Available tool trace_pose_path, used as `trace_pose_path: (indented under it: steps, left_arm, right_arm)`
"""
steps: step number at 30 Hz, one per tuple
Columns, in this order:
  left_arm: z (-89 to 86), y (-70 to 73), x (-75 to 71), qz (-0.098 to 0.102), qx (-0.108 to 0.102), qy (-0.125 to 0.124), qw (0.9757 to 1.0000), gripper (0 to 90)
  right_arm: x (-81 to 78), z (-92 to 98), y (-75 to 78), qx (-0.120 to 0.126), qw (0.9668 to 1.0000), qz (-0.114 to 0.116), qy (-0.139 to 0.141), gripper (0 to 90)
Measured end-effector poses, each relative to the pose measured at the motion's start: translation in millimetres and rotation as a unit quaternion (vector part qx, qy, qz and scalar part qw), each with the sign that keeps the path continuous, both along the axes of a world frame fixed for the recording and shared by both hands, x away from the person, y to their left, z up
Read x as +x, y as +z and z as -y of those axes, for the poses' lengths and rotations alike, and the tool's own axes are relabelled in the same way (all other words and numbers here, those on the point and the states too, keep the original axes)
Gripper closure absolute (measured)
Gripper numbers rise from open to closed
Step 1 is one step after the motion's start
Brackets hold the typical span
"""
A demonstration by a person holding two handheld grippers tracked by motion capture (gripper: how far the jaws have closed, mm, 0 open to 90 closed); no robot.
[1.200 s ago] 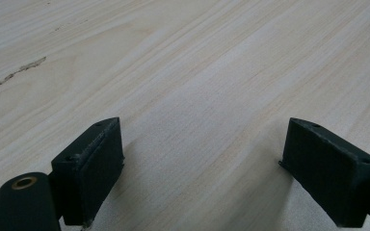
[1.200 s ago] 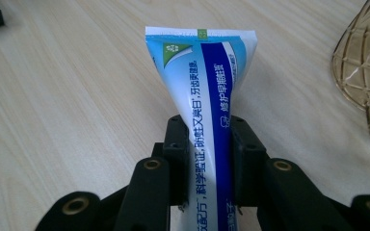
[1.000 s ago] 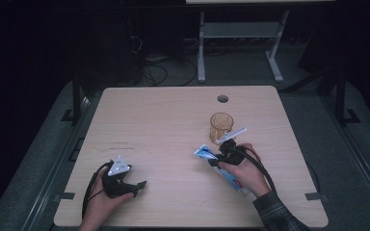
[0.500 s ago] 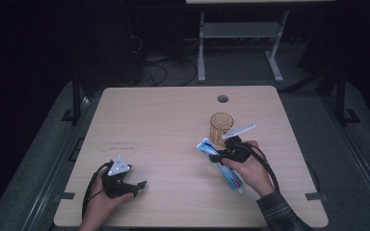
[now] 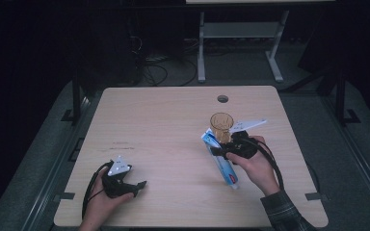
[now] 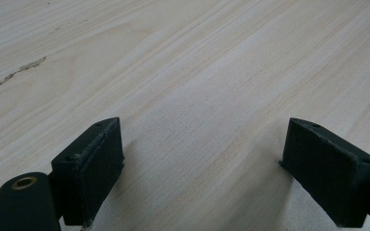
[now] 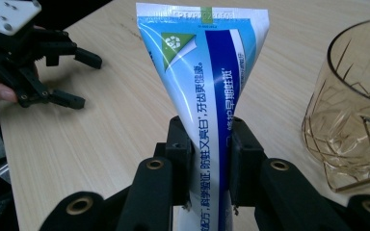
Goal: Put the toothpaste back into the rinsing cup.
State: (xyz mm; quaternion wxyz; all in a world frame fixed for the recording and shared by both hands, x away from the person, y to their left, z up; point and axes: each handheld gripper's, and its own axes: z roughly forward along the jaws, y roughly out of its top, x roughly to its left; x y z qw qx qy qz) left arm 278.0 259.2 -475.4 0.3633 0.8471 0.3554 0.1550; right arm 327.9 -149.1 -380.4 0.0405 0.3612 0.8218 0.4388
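Spanning dim room: pale wood table (image 5: pixel 164 120)

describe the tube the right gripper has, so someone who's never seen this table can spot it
Start at the wooden table, then its right half, where an amber clear cup stands. Just in front of the cup, the right gripper is shut on the toothpaste tube. It is the one flat blue-and-white thing there, with a green corner patch and printed characters.

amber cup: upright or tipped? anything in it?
Upright and empty. The cup stands on the table with its round mouth up; in the right gripper view its clear walls show nothing inside.
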Motion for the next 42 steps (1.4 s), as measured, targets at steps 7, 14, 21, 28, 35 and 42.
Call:
trace_pose_path:
  steps: [7,14,21,28,35,42]
  left_arm:
    - [-0.2,0.1,0.0,0.0,0.001,-0.001,1.0,13.1]
    - [-0.2,0.1,0.0,0.0,0.001,-0.001,1.0,13.1]
    - [0.0,0.0,0.0,0.0,0.0,0.0,1.0,13.1]
    - [0.0,0.0,0.0,0.0,0.0,0.0,1.0,13.1]
    - [0.0,0.0,0.0,0.0,0.0,0.0,1.0,13.1]
    - [0.0,0.0,0.1,0.0,0.0,0.0,1.0,13.1]
  right_arm:
    - [1.4,3.5,4.8,0.022,0.9996,0.017,-0.003,74.0]
    - [3.7,6.6,9.9,0.041,0.9985,0.037,-0.007,74.0]
    - [9.8,10.2,19.8,0.062,0.9966,0.051,-0.017,74.0]
    - [16.8,11.6,27.2,0.072,0.9954,0.058,-0.023,73.9]
    - [22.7,11.5,35.1,0.081,0.9942,0.065,-0.026,73.9]
    - [28.9,11.0,44.6,0.085,0.9934,0.072,-0.029,73.9]
